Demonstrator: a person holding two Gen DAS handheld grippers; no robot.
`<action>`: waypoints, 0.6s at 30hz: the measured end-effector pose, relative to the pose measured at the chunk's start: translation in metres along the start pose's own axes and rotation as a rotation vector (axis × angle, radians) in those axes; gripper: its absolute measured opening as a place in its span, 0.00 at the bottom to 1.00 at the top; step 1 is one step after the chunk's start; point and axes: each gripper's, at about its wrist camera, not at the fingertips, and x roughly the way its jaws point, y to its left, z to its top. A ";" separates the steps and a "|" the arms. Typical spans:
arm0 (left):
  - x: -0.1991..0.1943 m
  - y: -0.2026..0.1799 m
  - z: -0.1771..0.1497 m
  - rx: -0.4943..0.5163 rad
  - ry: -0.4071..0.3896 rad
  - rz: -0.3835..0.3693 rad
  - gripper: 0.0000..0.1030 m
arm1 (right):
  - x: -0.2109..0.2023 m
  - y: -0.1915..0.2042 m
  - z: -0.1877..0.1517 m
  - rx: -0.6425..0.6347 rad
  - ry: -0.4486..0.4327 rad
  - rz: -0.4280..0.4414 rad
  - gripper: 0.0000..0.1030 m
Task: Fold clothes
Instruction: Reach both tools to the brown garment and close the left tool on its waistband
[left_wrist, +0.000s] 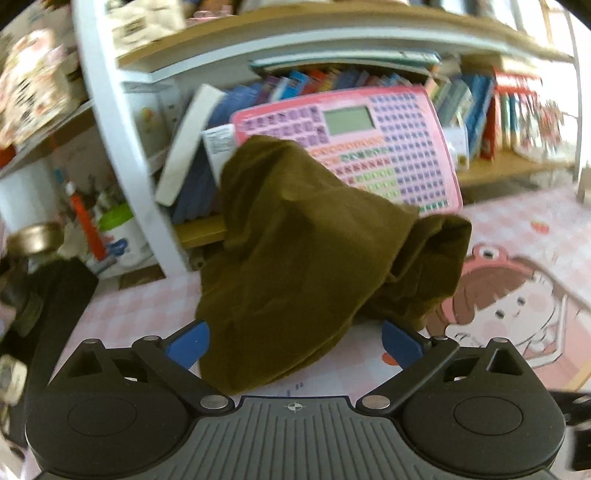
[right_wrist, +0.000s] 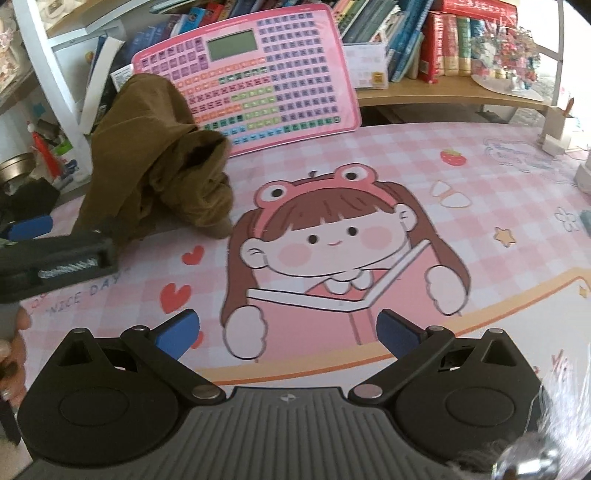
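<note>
An olive-brown garment (left_wrist: 306, 258) lies crumpled in a heap at the back left of the pink cartoon desk mat (right_wrist: 369, 155), leaning against the shelf; it also shows in the right wrist view (right_wrist: 159, 162). My left gripper (left_wrist: 293, 341) is open, its blue fingertips (left_wrist: 188, 345) standing either side of the garment's near edge. My right gripper (right_wrist: 288, 332) is open and empty above the mat's cartoon girl, well right of the garment. The left gripper's body (right_wrist: 55, 258) shows at the left of the right wrist view.
A pink toy keyboard tablet (right_wrist: 273, 74) leans against the bookshelf (right_wrist: 443, 92) behind the garment. Books fill the shelf. A white shelf post (left_wrist: 122, 147) and clutter with a red bottle (left_wrist: 86, 225) stand at the left. A small white box (right_wrist: 557, 129) sits far right.
</note>
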 end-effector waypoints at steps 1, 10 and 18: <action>0.005 -0.003 0.000 0.021 0.004 0.016 0.89 | -0.001 -0.003 0.000 0.002 -0.002 -0.005 1.00; 0.025 0.012 0.007 -0.001 0.022 0.063 0.07 | -0.013 -0.024 0.003 0.061 0.004 0.049 1.00; -0.078 0.028 0.026 -0.106 -0.193 0.036 0.05 | -0.026 -0.034 0.009 0.118 0.012 0.218 0.98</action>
